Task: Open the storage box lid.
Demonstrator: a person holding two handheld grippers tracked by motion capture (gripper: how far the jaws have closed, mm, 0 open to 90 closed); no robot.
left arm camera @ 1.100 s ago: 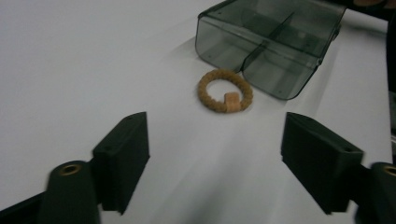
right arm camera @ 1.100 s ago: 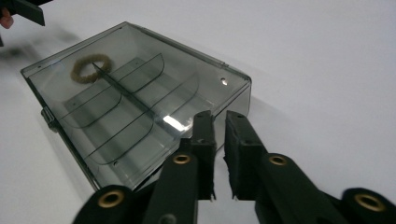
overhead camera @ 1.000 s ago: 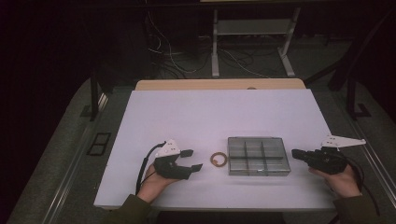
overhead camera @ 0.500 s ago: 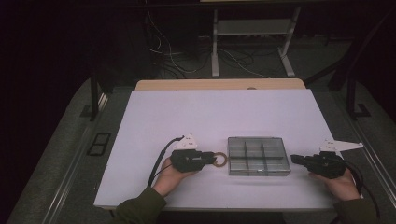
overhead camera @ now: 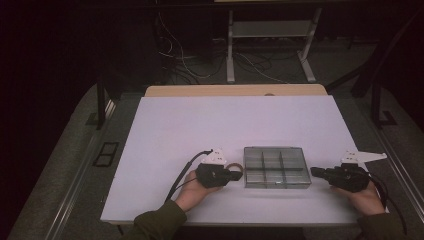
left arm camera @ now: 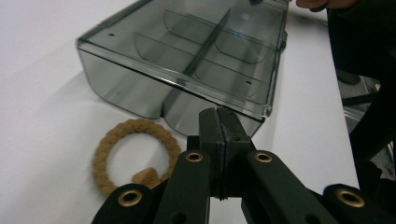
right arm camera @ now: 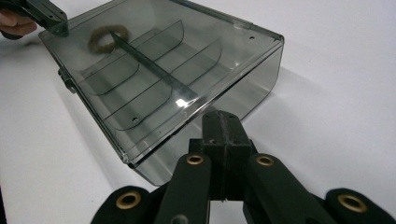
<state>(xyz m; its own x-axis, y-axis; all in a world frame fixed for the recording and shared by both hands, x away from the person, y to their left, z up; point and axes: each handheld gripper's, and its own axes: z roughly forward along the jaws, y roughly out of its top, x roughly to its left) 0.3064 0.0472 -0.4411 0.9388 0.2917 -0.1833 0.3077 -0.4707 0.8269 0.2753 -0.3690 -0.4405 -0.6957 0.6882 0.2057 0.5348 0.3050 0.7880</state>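
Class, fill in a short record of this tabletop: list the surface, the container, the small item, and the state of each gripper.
surface: white table
container: smoky clear compartment box, lid closed, dividers inside
small item: tan braided ring, on the table beside the box, outside it
left gripper: jaws shut, holding nothing, at the ring
right gripper: jaws shut, holding nothing, near the box's other end

Overhead forward-down; tool cams close — both facing box.

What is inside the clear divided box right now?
The box shows just dividers and bare compartments through its shut lid. The braided ring lies outside, beside its left end, by the left gripper.
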